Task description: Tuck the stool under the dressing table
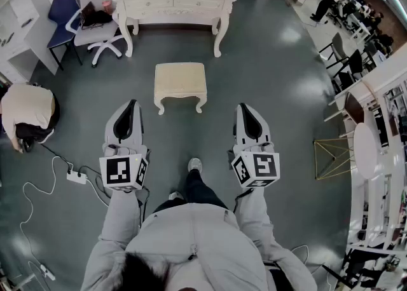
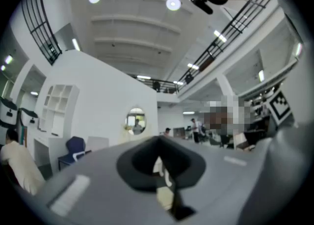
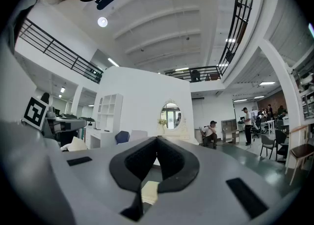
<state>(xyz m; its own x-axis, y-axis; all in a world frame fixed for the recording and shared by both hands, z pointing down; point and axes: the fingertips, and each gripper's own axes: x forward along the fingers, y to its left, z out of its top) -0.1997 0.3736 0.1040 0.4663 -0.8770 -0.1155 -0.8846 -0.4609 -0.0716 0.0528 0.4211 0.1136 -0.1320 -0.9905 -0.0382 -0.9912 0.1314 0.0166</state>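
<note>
Cream padded stool [image 1: 180, 84] with curved legs, standing in the open on a grey-green floor [image 1: 273, 86], short of a cream dressing table [image 1: 175, 0].

From the head view, the stool sits ahead of both grippers, centred between the lines they point along and well apart from each. The left gripper [image 1: 129, 123] and the right gripper [image 1: 249, 124] are held side by side, aimed toward the stool, each with its jaws pressed together and holding nothing. The dressing table stands beyond the stool with bare floor between them, so the stool is not yet under it.
</note>
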